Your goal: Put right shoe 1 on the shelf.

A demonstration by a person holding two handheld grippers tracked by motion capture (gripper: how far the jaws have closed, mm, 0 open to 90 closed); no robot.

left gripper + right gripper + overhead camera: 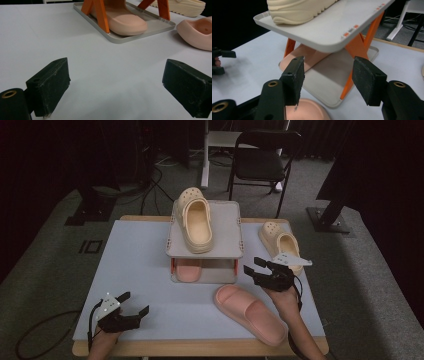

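- Right gripper (261, 268): jaws apart and empty, hovering over the toe of the loose pink slipper (251, 314) on the worktop (135, 270).
- Left gripper (131, 306): jaws wide apart, holding nothing.
- The slipper looks light, soft and springy; its side wall or strap edge seems the best hold.
- Its mate (120, 20) lies on the rack's (205, 242) lower tray.

You are getting the high view looking forward and down over the pale grey table (135, 270). Your left gripper view is sitting low, and both gripper views are facing the grey two-shelf rack with orange legs (140, 30) (352, 50).
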